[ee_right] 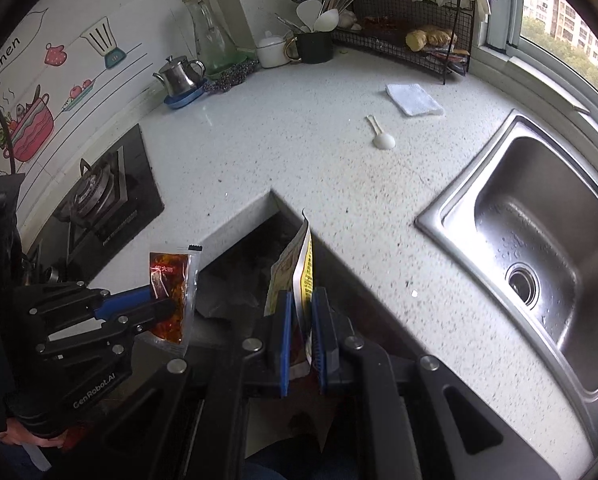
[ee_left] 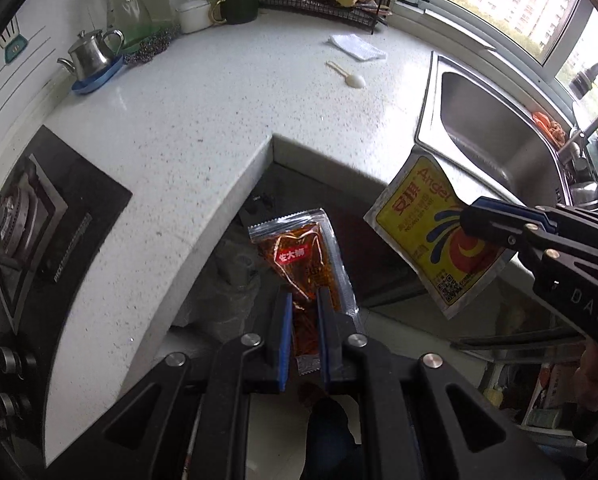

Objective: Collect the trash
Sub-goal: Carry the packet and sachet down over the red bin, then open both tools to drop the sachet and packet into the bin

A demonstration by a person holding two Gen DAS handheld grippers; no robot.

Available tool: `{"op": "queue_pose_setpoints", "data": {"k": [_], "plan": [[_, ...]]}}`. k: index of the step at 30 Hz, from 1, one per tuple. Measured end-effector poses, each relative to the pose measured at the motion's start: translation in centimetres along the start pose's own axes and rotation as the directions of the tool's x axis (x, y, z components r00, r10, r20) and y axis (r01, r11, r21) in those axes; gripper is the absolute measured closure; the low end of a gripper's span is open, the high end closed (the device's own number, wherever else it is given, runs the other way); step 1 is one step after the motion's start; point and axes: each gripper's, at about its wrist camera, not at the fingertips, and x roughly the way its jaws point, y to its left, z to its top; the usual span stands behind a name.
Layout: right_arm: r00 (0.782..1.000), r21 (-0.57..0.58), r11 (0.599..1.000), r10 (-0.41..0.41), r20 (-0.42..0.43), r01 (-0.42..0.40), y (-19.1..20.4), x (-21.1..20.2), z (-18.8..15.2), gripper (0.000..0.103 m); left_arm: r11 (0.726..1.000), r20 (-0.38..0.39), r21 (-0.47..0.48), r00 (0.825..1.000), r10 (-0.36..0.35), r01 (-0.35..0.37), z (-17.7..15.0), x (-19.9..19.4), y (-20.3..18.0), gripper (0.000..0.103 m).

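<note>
Currently the left gripper [ee_left: 303, 312] pinches a red sauce sachet [ee_left: 299, 256] and the right gripper [ee_right: 301, 320] a yellow yeast packet [ee_right: 305, 264]; both grips should probably stay firm until over a bin.

Left hand-held gripper [ee_left: 303, 312] and right hand-held gripper [ee_right: 302, 320] both clamped, angled downward.

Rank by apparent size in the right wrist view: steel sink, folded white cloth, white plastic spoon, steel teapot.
1. Stainless steel sink, by far the largest.
2. Small steel teapot and folded white cloth look about alike; the teapot sits farther back, so no ranking between them.
3. White plastic spoon, the smallest.
</note>
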Motion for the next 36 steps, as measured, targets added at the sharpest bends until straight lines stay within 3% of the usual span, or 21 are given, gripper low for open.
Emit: {"op": "queue_pose_setpoints", "data": {"k": [13,25,36], "plan": [[0.986,0.009,1.000,-0.017,-0.164,0.019,-0.4,8.1,-6.1,0.094,1.000,-0.164,0.008,0.986,-0.009,0.011,-5.3,9.2,-0.1,0.093],[0.964,0.037,0.998,-0.034,-0.264,0.046,-4.9,20.9,-10.2,0.094,0.998,-0.285,0.021,0.958,-0.045,0.053,-9.1,24.9,-0.8,0.093],[0.955,0.090,0.992,-0.057,-0.292,0.087,-7.9,29.8,-13.9,0.094,0.989,-0.321,-0.008,0.936,-0.142,0.147,-11.2,37.1,-1.5,0.092]]}}
